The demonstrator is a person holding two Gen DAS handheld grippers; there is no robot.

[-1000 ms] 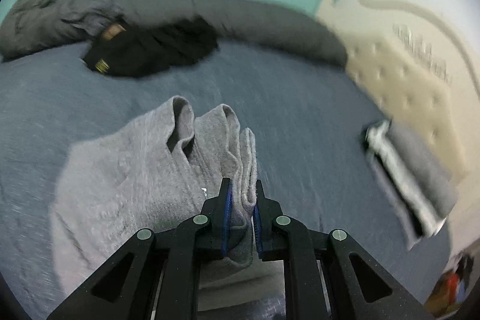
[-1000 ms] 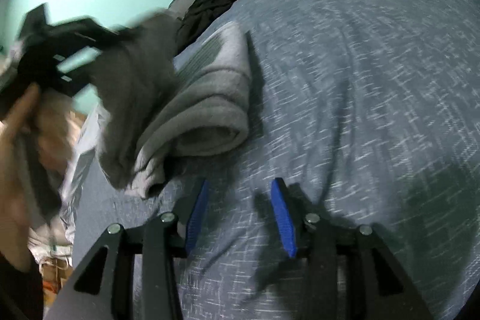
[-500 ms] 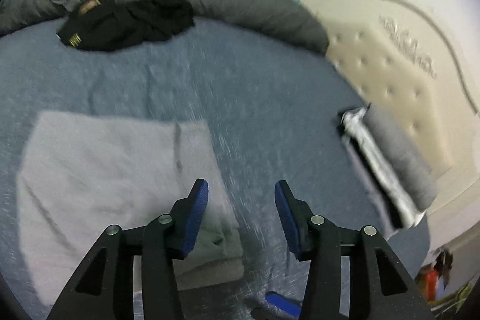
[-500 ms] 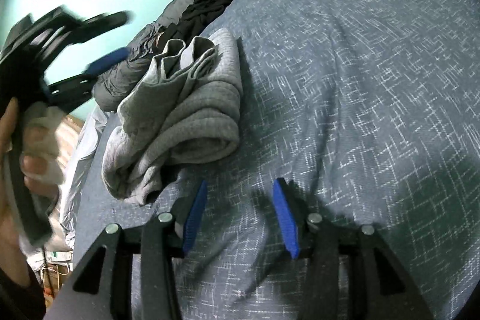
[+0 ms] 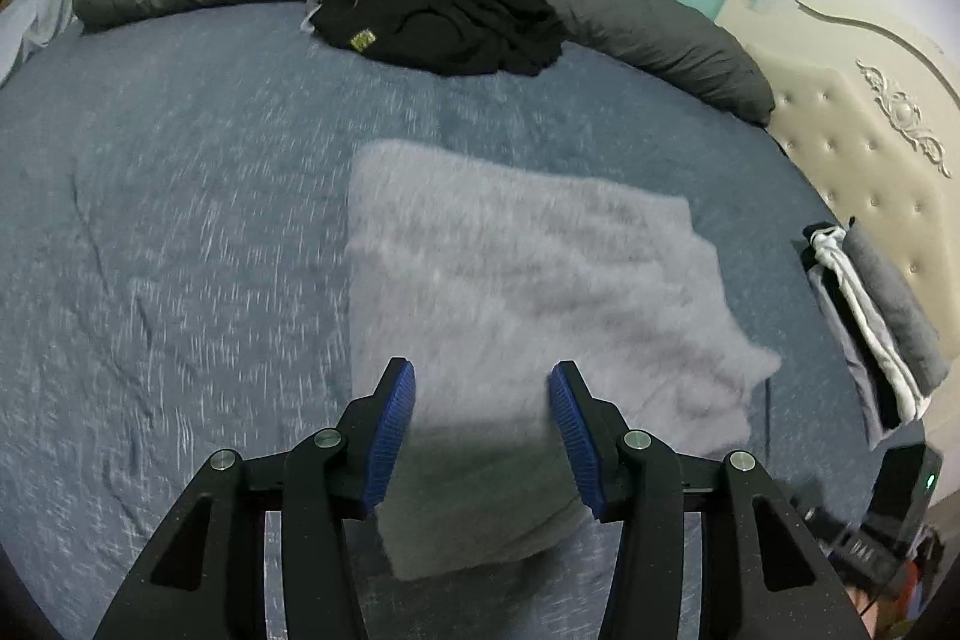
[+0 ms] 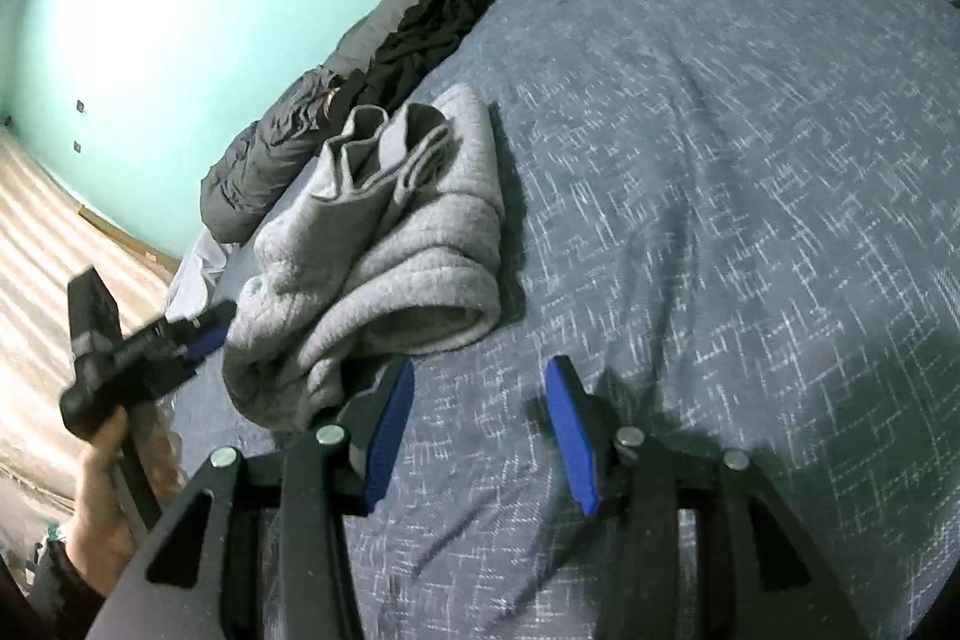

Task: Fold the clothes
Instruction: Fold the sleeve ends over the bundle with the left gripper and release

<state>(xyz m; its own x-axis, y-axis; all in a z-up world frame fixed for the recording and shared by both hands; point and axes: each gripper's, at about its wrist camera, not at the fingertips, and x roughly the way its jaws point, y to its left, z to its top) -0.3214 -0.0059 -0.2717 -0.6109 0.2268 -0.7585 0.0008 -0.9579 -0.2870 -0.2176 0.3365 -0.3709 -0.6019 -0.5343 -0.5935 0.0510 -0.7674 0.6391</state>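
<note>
Both grippers released: left gripper (image 5: 481, 424) over folded grey sweater (image 5: 528, 292) on bed (image 5: 180, 232) (blurry), right gripper (image 6: 477, 421) empty beside it.

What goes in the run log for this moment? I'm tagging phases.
left gripper: open | right gripper: open | grey garment: folded, on bed

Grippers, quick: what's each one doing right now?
Left gripper: open, holding nothing, above the grey sweatshirt.
Right gripper: open, empty, beside the sweatshirt.
</note>
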